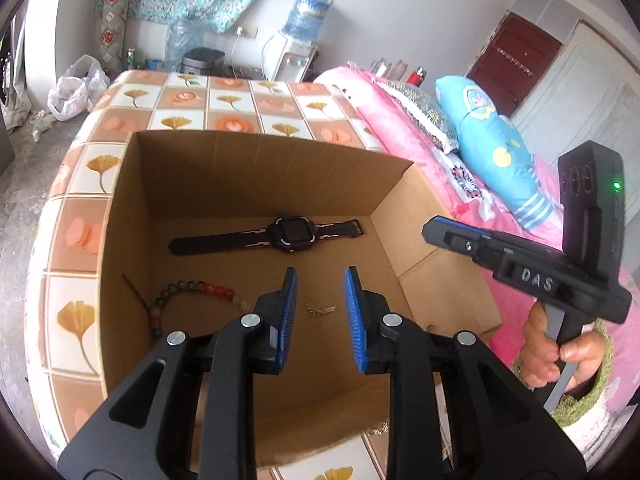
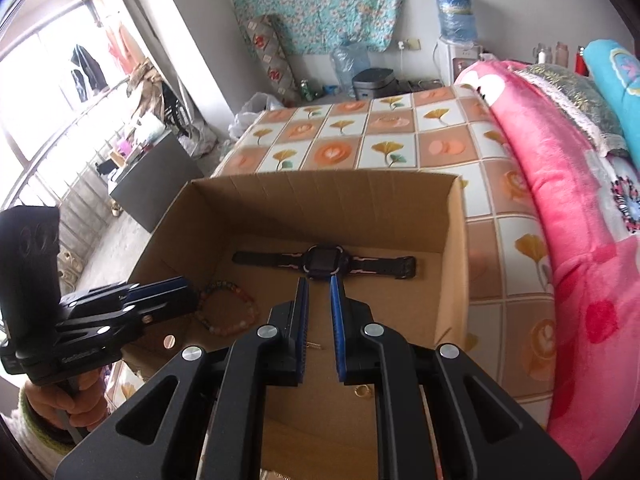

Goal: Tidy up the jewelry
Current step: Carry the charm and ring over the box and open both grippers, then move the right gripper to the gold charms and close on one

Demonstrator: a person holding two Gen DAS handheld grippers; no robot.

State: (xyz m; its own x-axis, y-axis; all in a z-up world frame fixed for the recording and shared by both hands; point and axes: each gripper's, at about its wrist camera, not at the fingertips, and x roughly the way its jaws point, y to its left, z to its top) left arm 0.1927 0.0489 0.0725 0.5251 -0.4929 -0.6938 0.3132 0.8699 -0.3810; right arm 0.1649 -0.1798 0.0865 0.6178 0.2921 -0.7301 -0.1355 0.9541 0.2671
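Observation:
An open cardboard box (image 1: pixel 256 138) (image 2: pixel 320 178) stands on a bed. On its floor lie a black watch (image 1: pixel 290 234) (image 2: pixel 320 262) at the back, a bracelet of coloured beads (image 1: pixel 192 290) (image 2: pixel 232 308) at the left, and a small gold chain (image 1: pixel 320 309) (image 2: pixel 314 346) in the middle. A gold ring (image 2: pixel 362 390) lies nearer the front. My left gripper (image 1: pixel 320 278) (image 2: pixel 188 284) hangs over the box, open, above the chain and apart from it. My right gripper (image 2: pixel 318 280) (image 1: pixel 430 232) hovers over the box's right side, closed to a narrow slit with nothing in it.
The bed's sheet (image 1: pixel 240 100) has orange and white squares with leaf prints. A pink blanket (image 2: pixel 560 200) and a blue pillow (image 1: pixel 488 148) lie right of the box. Bare floor (image 1: pixel 24 208) runs along the left, with a water dispenser (image 1: pixel 296 48) by the far wall.

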